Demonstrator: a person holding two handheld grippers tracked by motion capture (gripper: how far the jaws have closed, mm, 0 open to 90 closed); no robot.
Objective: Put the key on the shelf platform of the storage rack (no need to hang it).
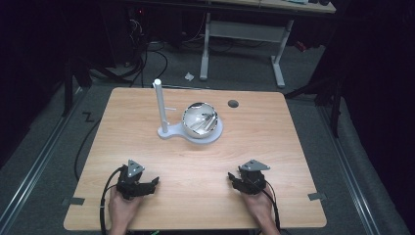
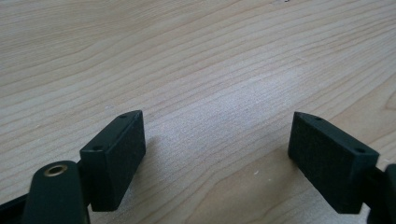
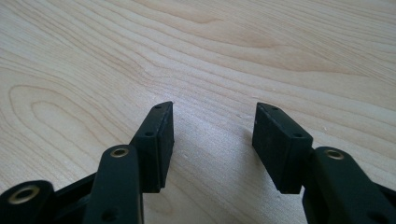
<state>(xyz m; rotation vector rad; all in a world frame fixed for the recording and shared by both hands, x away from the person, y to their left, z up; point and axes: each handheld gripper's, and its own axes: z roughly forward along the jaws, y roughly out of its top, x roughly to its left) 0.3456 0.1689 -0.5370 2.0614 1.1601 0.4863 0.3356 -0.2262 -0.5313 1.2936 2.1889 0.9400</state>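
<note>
**Both grippers parked at the near edge, bowl waiting at the middle**

The left gripper point(image 1: 147, 185) rests low on the wooden surface point(image 1: 274, 142), its jaws spread wide with nothing but bare wood grain between them in the left gripper view point(image 2: 217, 154). The right gripper point(image 1: 234, 180) sits the same way, jaws apart and pinching nothing; in the right gripper view point(image 3: 212, 140) the gap is somewhat narrower than the left one's. Each is held in a hand that comes in over the near edge, the two set well apart from each other, one to either side of the person. That looks like a resting or ready stance: pads off everything, tools pointed inward and forward.

Taking the metal bowl point(image 1: 200, 119) as the landmark, both grippers lie well short of it, on the person's side, the left one nearer-left of it and the right one nearer-right. The bowl stands on a white base plate point(image 1: 215, 134) near the middle of the surface, and something shiny lies inside it, too small to name. A white upright post point(image 1: 160, 105) rises from the same base just left of the bowl, with a thin arm pointing towards it. Past the bowl to the right is a dark round hole point(image 1: 233, 104) in the surface. The bowl's central place likely keeps it within equal reach of both hands.
</note>
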